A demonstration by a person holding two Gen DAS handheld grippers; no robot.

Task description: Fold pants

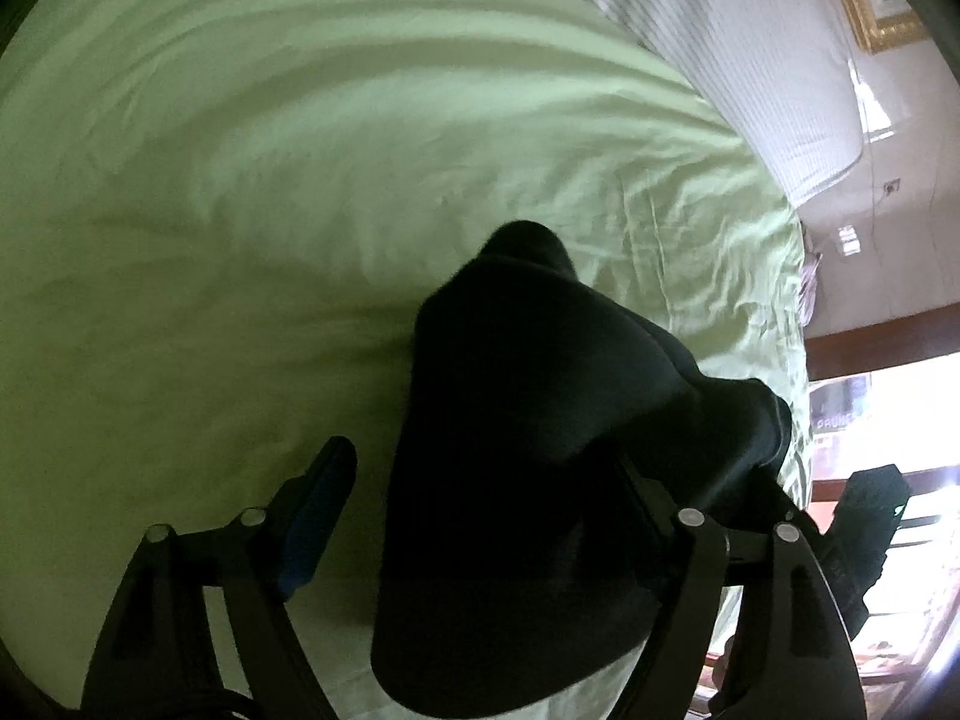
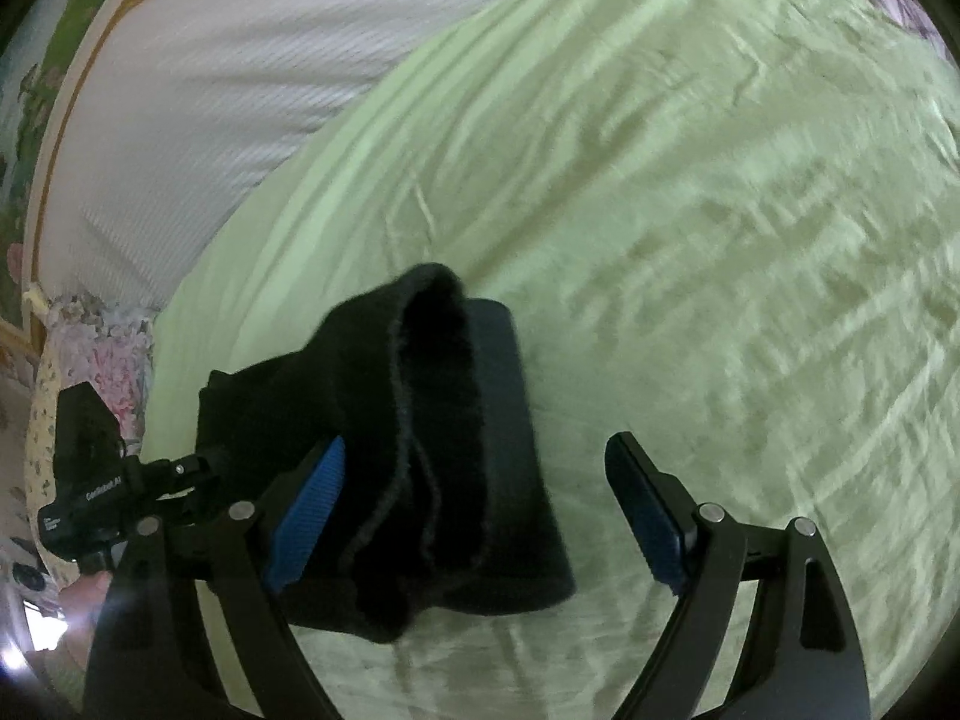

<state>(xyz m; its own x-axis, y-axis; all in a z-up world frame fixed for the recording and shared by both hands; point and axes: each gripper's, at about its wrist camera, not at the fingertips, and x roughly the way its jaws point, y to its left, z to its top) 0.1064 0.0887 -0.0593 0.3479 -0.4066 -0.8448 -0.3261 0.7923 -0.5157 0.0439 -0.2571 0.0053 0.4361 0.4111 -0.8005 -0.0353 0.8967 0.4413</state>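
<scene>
Pants [image 1: 528, 450], black, bunched on the pale green bedsheet [image 1: 240, 210] near its front edge; a white striped bolster or pillow [image 2: 210, 90] lies along the far side.

Left gripper [image 1: 480, 510]: jaws spread wide, straddling the dark fabric. Only one blue pad [image 1: 318, 510] shows, clear of the cloth with sheet visible between; the other finger is dark against the pants, so contact on that side cannot be told.

Right gripper [image 2: 480, 510]: jaws also spread, nothing pinched. The cloth's hemmed end (waistband or leg opening, cannot say which) lies between them, crowding the left-hand pad [image 2: 312, 510] in that view, while the other pad stands well apart over bare sheet.

Step in hand, as judged: getting a hold on the bundle so it can be spread flat before any fold.
- Each gripper should close on an edge or hem, not on a thick wad of layers.
- Take matching corners, then draw apart so the cloth tensions evenly.
- Keep clear of the sheet so it isn't caught in the pinch.

Hard to make out: black fabric hides seams, layers and overall layout; both views are motion-blurred; the pants' lower end runs behind the gripper frames.
</scene>
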